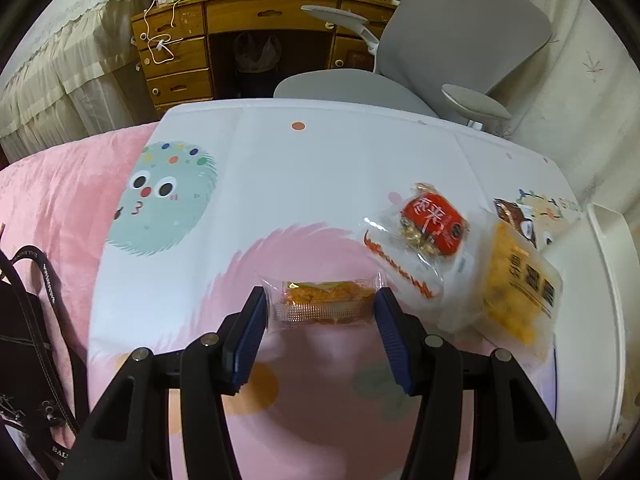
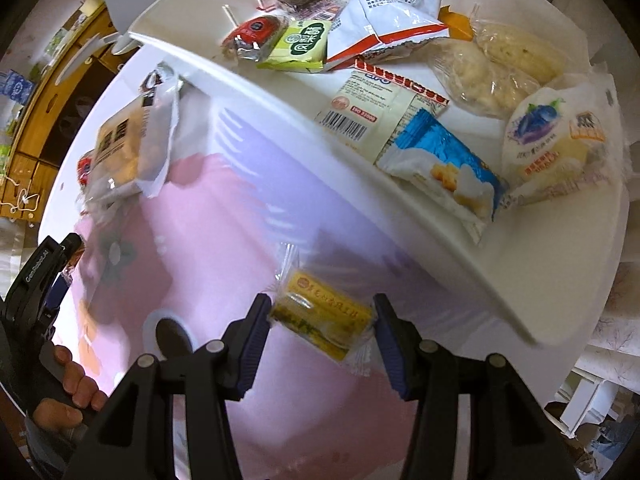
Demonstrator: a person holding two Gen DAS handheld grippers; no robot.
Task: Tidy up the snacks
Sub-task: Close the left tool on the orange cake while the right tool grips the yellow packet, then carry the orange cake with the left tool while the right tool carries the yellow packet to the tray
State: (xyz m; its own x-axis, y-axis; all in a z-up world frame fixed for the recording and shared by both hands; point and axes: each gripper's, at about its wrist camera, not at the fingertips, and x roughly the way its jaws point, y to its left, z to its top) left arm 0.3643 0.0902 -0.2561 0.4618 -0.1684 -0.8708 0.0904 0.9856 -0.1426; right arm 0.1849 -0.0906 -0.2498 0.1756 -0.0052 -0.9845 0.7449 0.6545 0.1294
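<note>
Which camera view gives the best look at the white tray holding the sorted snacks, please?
The right wrist view: the white tray fills its upper half, with many wrapped snacks lying inside. The left wrist view catches only a sliver of the tray's rim at the right edge, contents unseen.

Left wrist view low over table (image 1: 320, 152) facing desk (image 1: 180, 40), right wrist view close above tray (image 2: 280, 80) — both share yellow snack bag (image 1: 516, 280).

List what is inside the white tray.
The white tray holds wrapped snacks: a blue pack, a green pack, a red pack, pale buns. Anything beneath the overlapping wrappers is hidden.
</note>
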